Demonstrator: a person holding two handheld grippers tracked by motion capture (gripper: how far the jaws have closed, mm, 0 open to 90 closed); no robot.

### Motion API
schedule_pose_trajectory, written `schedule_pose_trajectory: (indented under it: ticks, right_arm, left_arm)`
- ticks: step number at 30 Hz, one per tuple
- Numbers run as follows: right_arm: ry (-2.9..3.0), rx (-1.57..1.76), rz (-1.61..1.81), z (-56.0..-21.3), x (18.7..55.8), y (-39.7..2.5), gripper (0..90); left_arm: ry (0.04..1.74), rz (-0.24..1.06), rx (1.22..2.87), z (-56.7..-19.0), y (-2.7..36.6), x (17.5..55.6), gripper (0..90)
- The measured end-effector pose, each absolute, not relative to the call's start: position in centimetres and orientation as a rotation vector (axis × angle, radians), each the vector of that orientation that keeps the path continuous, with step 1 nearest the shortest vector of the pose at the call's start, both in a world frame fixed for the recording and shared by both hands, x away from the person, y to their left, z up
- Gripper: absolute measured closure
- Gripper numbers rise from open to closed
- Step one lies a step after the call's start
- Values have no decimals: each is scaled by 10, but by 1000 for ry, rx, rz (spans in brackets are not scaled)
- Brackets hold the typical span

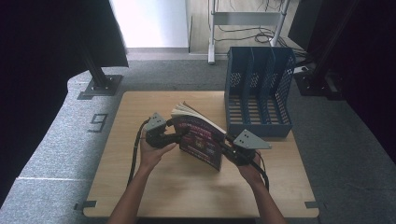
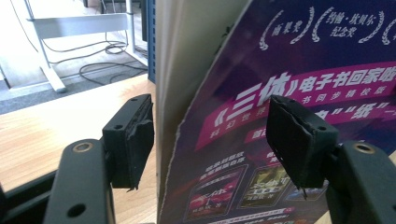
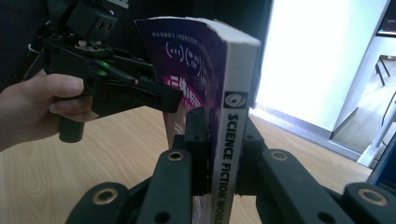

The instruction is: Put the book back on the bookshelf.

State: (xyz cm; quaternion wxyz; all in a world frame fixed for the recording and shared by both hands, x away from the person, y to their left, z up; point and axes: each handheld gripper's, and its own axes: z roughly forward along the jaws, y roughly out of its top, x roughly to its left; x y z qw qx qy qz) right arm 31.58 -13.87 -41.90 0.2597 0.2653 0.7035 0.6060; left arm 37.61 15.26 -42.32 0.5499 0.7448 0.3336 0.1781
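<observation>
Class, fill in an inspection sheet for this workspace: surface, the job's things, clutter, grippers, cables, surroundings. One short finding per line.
Surface: light wooden table, bare around the work.
Job's things: purple-covered paperback book held upright above the table, pages fanning at its top; blue plastic perforated file rack with upright dividers stands at the far right corner.
Clutter: nothing seen.
Grippers: right gripper shut on the book's spine; left gripper open, jaws straddling the front cover's edge, not pressing.
Cables: black cable trails from the left gripper along the forearm; loose cables on the floor behind.
Surroundings: grey carpet, black curtain, white metal frame.
</observation>
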Motion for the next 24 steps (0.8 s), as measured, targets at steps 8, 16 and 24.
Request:
schedule_pose_trajectory:
  ticks: [8,16,24]
  right_arm:
    - [1938,698,1618,-421,319,-133,696]
    - [1953,712,1606,-422,330,-123,709]
    - [1966,714,1589,-422,336,-115,731]
  left_arm:
    - [790,411,1763,-423,151,376,333]
    - [793,405,1763,-422,152,375,340]
    - [793,406,1765,-421,153,375,342]
